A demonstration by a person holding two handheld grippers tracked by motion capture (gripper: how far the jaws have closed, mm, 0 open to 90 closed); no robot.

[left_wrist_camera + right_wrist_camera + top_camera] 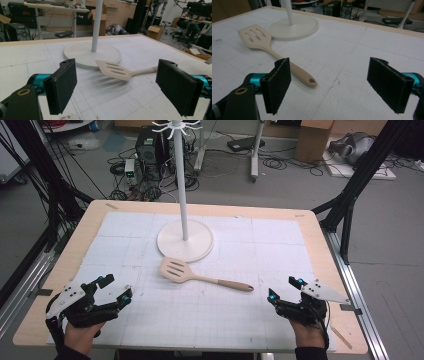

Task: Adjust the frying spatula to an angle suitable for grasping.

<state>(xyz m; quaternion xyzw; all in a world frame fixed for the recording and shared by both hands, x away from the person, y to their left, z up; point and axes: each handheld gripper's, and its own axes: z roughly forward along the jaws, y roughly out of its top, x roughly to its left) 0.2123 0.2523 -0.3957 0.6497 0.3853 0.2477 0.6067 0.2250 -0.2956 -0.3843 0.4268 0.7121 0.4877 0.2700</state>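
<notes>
A: Table first. Wooden table (pixel 60 270) with a white gridded mat (pixel 210 315) over most of the top. Centre of the high view: a white stand, round base (pixel 186 241) with a thin pole (pixel 181 185) rising to small hooks at the top edge of the frame.

B: Any vessels, anything holding anything?

A: No box or bowl on the table. Nothing lies on the base. The pale slotted spatula (pixel 200 275) lies flat on the mat just below the base, blade toward centre-left, handle running toward lower right. In the left gripper view its blade tip sits right at the base rim (touching or just short, cannot tell).

B: Writing, labels?

A: Nothing legible. Grid lines and faint scuffs on the mat. The handle end has a hanging hole, seen in the right gripper view.

B: Tools?

A: Left gripper (pixel 116 288) at lower left of the high view, held in a hand (pixel 80 332), jaws spread wide with nothing between them. Right gripper (pixel 285 288) at lower right, in the other hand (pixel 306 332), jaws likewise wide apart and unloaded. Both are well apart from the spatula; the handle end points toward the right one.

B: Surroundings?

A: Floor beyond the table at top: tangled cables, a dark computer tower (pixel 150 145), cardboard boxes (pixel 314 140) upper right, black frame legs on both sides. Nothing stands between either gripper and the spatula.
</notes>
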